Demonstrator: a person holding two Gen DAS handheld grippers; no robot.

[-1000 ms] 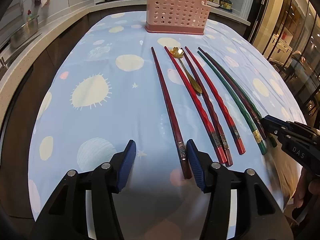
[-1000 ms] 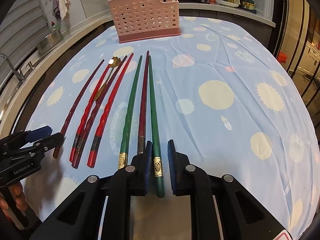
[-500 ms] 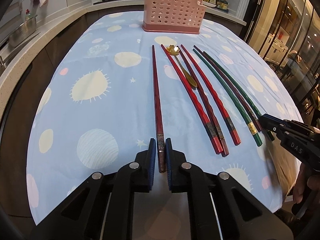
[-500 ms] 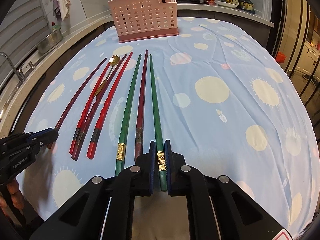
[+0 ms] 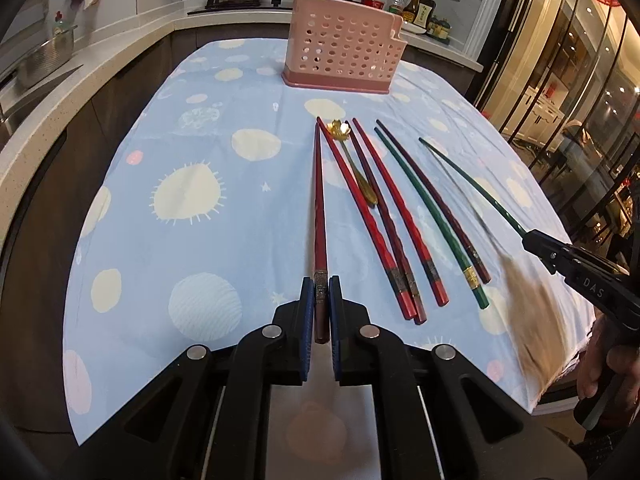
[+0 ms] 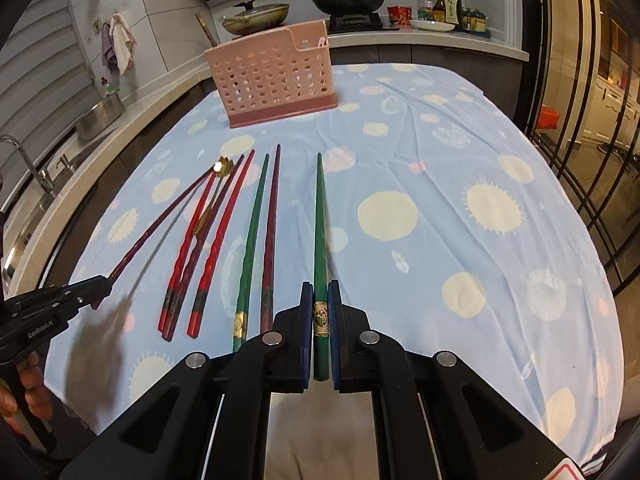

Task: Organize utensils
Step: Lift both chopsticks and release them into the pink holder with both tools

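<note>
My left gripper (image 5: 321,292) is shut on the thick end of a dark red chopstick (image 5: 319,208), raised off the cloth and pointing at the pink perforated utensil basket (image 5: 344,58). My right gripper (image 6: 320,300) is shut on a green chopstick (image 6: 319,220) near its gold band, also lifted. Between them, on the blue spotted tablecloth (image 5: 192,240), lie several red and dark red chopsticks (image 5: 384,216), one green chopstick (image 6: 250,248) and a gold spoon (image 5: 354,164). The right gripper (image 5: 532,242) appears in the left wrist view, and the left gripper (image 6: 100,288) in the right wrist view.
The pink basket (image 6: 276,76) stands at the table's far end. Behind it a counter holds two pans (image 6: 348,0) on a stove and sauce bottles (image 6: 444,2). A sink (image 6: 32,184) runs along the left. Glass doors (image 5: 580,80) are on the right.
The left gripper closed on the dark red chopstick and lifted it. The right gripper tightened on the green chopstick and raised it, swinging it away from the row.
</note>
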